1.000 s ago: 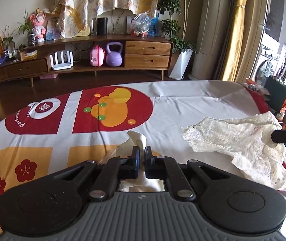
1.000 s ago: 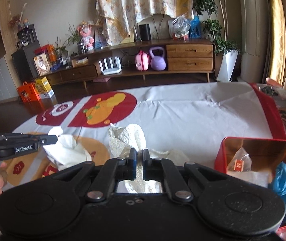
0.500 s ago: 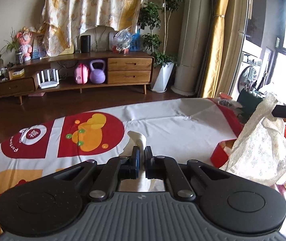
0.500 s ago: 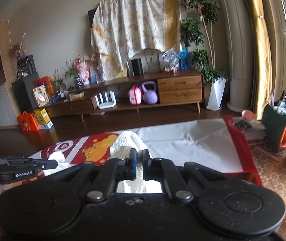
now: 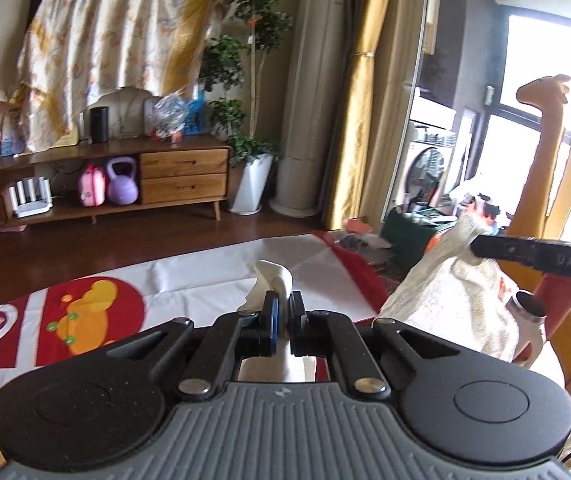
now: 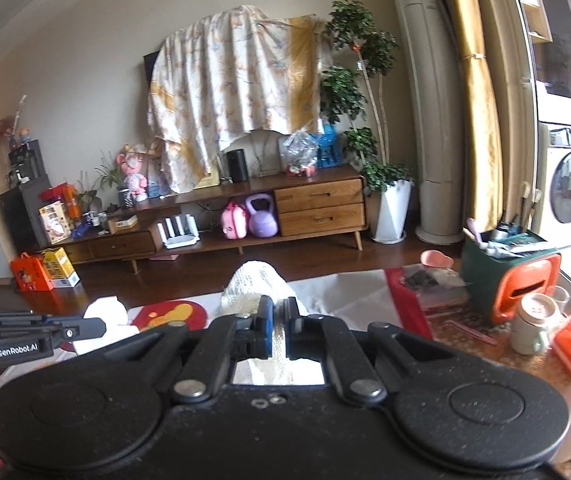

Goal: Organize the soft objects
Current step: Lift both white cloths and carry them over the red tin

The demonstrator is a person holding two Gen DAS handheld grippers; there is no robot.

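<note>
My left gripper is shut on a smooth white cloth, whose end sticks up between the fingers, held above the table. My right gripper is shut on a cream knitted mesh cloth and holds it up in the air. In the left wrist view that mesh cloth hangs from the right gripper at the right, off the table's right end. In the right wrist view the left gripper with the white cloth is at the left.
The table has a white cover with red and yellow prints and a red edge. Right of it stand a green and orange bin, a white cup and a metal flask.
Both grippers have risen with their cloths. The mesh cloth has left the tabletop and now hangs at the right, beyond the table end. The red tin has dropped out of view.
</note>
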